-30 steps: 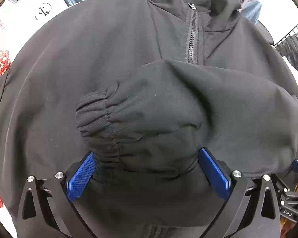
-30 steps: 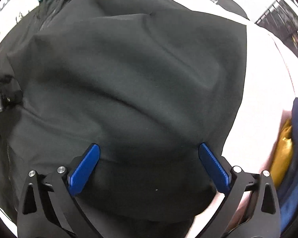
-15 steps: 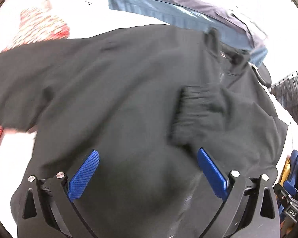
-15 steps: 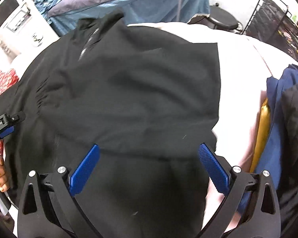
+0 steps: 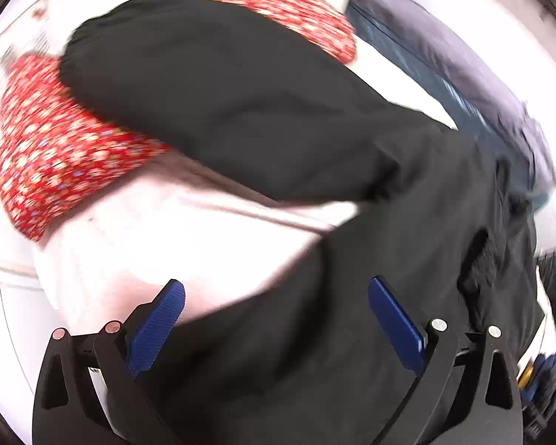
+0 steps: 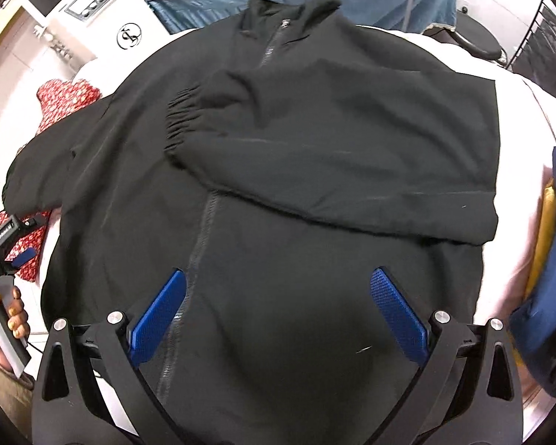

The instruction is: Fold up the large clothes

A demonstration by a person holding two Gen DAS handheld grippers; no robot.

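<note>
While one sleeve (image 6: 315,170) lies folded across the jacket (image 6: 278,278), I hold both grippers spread and empty.

Ahead of my right gripper (image 6: 278,315) the jacket lies flat, zipper (image 6: 200,244) up, near my left-side finger; the folded sleeve sits beyond my fingertips, cuff (image 6: 178,122) near the zipper, which narrows the body. My left gripper (image 5: 274,326) hovers at the jacket's edge, the other sleeve (image 5: 222,104) stretched well ahead over a red floral cloth (image 5: 63,155) (blurred), probably my next fold.
</note>
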